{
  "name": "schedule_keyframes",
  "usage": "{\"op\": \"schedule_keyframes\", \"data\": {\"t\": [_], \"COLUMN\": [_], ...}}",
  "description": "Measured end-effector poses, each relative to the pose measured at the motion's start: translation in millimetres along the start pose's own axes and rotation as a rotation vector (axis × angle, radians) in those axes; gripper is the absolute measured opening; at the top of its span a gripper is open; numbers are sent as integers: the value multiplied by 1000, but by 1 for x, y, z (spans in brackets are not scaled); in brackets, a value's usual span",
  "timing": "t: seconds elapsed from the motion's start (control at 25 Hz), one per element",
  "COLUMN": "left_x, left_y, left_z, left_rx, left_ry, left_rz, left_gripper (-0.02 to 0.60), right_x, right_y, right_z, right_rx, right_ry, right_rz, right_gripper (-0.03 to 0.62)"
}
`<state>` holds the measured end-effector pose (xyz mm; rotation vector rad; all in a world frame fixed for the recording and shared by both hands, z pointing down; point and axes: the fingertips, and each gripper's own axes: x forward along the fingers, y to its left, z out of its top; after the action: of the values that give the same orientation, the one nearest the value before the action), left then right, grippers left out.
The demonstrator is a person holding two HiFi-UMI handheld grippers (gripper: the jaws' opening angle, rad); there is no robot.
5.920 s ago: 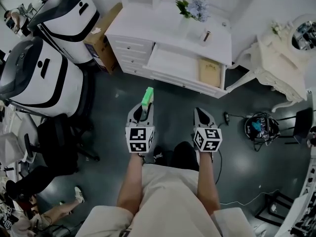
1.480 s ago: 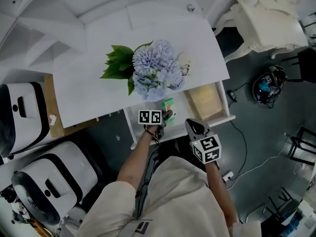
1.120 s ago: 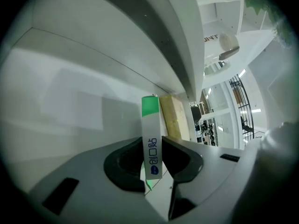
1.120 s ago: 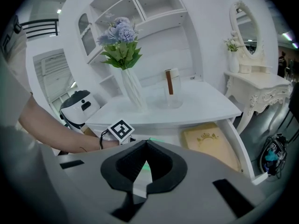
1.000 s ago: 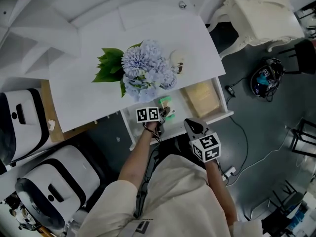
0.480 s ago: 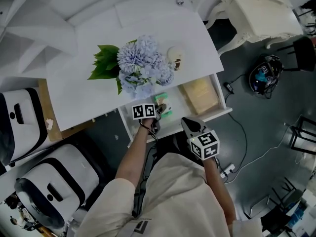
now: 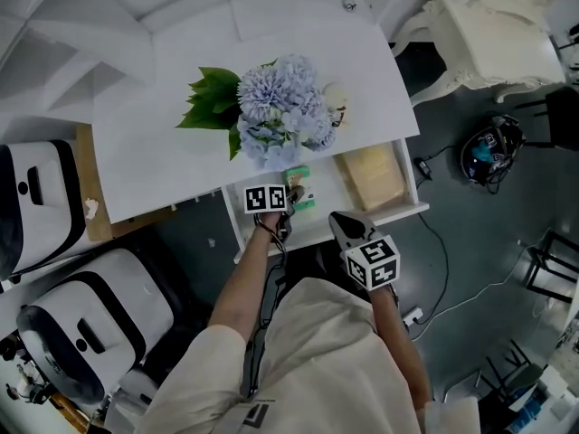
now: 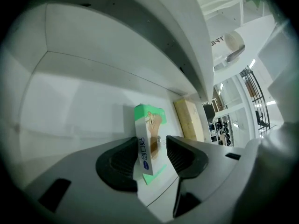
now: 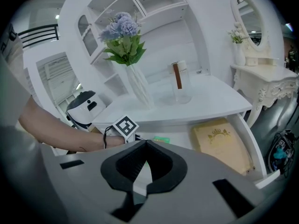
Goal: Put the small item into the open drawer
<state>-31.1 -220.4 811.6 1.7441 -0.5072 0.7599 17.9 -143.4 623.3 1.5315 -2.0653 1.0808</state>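
Two grippers at the open drawer, with the small green box standing inside it.

One, the left gripper (image 8: 152, 141), reaches into the drawer (image 7: 303, 229); its jaws have just been opening and now stand wide, released. The small green box (image 8: 149, 127) stands on end on the white drawer floor between them. It tilts a little and leans near the left jaw, with a clear gap to the right jaw. A tan flat box (image 7: 369, 174) lies further right in the same drawer, well apart from the green one. The right gripper (image 9: 146, 142) hovers just in front of the drawer's front edge, its jaws clenched together with nothing between them. Above the drawer, on the white desk (image 7: 154, 134), stands a bunch of blue flowers (image 7: 280, 116) with green leaves.
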Motion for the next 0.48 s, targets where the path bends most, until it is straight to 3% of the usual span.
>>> {"op": "schedule_keyframes", "data": {"t": [0.48], "left_x": [-28], "left_y": [13], "left_z": [1], "left_rx": [36], "left_ry": [-28], "left_rz": [68], "left_gripper": [204], "right_x": [10], "right_y": [5], "right_z": [6], "right_rx": [-19], "right_ry": [-1], "right_rz": [46], "right_gripper": [25]}}
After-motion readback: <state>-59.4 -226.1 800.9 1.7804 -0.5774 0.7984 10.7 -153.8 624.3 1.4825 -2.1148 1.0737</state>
